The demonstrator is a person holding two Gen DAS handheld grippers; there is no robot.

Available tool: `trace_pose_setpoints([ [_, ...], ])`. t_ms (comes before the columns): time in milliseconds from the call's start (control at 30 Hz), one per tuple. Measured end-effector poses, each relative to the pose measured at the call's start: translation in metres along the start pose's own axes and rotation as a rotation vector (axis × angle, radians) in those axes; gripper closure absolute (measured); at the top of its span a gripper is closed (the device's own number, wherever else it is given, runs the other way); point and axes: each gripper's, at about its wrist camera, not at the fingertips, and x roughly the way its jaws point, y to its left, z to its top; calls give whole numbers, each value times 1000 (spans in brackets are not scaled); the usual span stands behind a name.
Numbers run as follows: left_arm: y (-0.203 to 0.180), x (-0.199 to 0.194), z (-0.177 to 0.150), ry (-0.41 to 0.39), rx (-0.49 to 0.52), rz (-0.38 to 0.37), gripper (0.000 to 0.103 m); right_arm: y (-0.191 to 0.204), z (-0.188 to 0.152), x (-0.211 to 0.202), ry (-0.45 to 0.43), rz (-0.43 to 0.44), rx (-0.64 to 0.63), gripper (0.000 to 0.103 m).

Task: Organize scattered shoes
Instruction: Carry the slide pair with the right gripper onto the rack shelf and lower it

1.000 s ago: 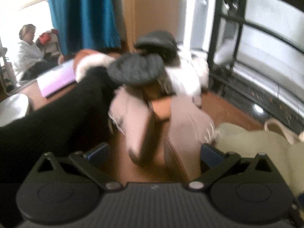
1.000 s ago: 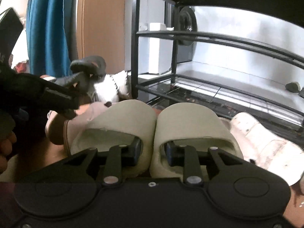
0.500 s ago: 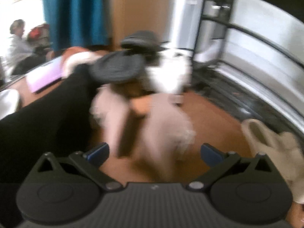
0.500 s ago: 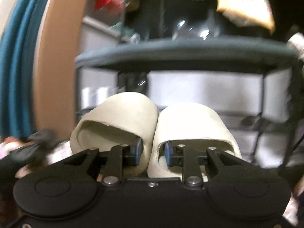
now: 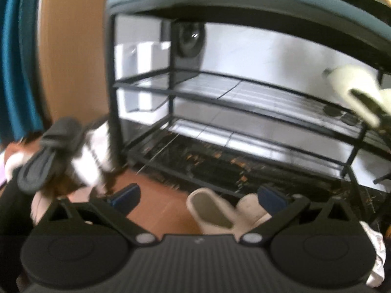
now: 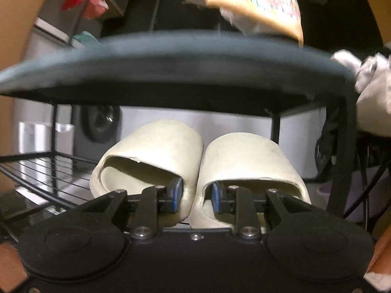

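Note:
My right gripper (image 6: 196, 196) is shut on a pair of cream slippers (image 6: 156, 144), one pad inside each, pinching their inner walls together. The pair hangs level in front of the black shoe rack (image 6: 171, 73), just under its top board and above a wire shelf (image 6: 48, 171). The left wrist view shows the same pair (image 5: 352, 90) in the air at the rack's right side. My left gripper (image 5: 199, 196) is open and holds nothing. It hovers over the brown floor, where another pale slipper pair (image 5: 210, 210) lies by the rack's foot.
A pile of shoes lies left of the rack: a black slipper (image 5: 48, 153), a white furry shoe (image 5: 95, 156) and pink shoes (image 5: 39, 202). The wire shelves (image 5: 244, 102) look bare. Bags and cloth (image 6: 256, 5) sit on the rack's top. A teal curtain (image 5: 14, 61) hangs at far left.
Both grippers rose and swung toward the rack. The right one lifted the cream slippers off the floor to shelf height. The left one turned away from the shoe pile, still open.

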Motion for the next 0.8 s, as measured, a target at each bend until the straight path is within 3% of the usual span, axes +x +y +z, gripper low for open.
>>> trace_pose_setpoints([
  [300, -41, 20, -10, 36, 63, -12, 1, -36, -30, 60, 78, 0, -49, 76],
  [500, -45, 25, -20, 59, 88, -5, 1, -41, -50, 62, 74, 8, -47, 56],
  [567, -44, 26, -19, 69, 84, -2, 1, -42, -50, 59, 69, 13, -33, 27],
  [633, -42, 25, -19, 67, 77, -2, 1, -38, -52, 54, 63, 23, -39, 16],
  [800, -37, 16, -16, 50, 74, -1, 1, -38, -45, 38, 58, 27, -16, 15],
])
